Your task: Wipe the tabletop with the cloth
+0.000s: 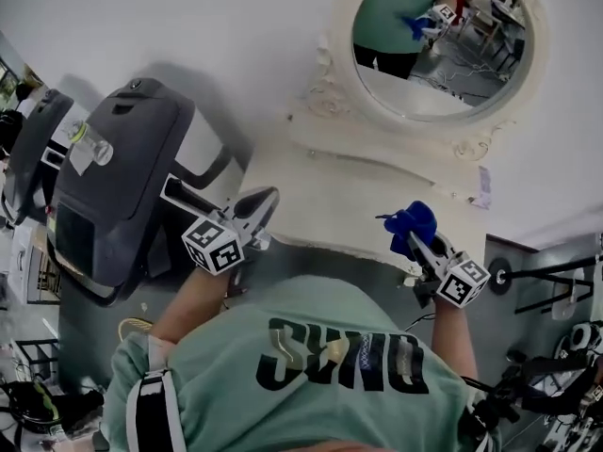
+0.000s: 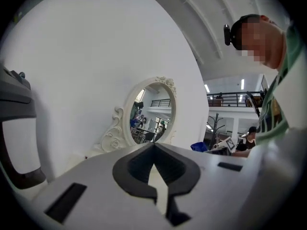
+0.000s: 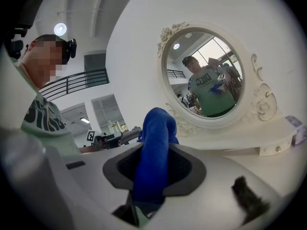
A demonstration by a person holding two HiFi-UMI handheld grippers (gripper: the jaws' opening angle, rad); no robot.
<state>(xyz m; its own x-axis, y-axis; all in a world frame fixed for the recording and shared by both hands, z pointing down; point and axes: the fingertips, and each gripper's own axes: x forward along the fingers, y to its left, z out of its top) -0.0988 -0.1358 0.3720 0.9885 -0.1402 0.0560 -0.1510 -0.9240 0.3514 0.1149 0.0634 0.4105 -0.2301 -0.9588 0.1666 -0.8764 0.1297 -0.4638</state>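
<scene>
White tabletop (image 1: pixel 363 205), ornate mirror (image 1: pixel 438 50), dark machine (image 1: pixel 113 177) alongside.

The cloth (image 3: pixel 152 147) between the right gripper's (image 1: pixel 420 245) jaws is a plain deep blue, against pale grey jaws with black pads. This gripper and the left gripper (image 2: pixel 154 150) both carry marker cubes (image 1: pixel 213 245) patterned in black-and-white squares. Ahead of the jaws the tabletop (image 1: pixel 349 210) and the scrolled mirror frame (image 1: pixel 322 100) are cream against a white wall (image 1: pixel 236 26), a dark grey machine (image 1: pixel 113 177) stands left of the left gripper, and behind both is a mint-green shirt (image 1: pixel 311 309) with black lettering.
</scene>
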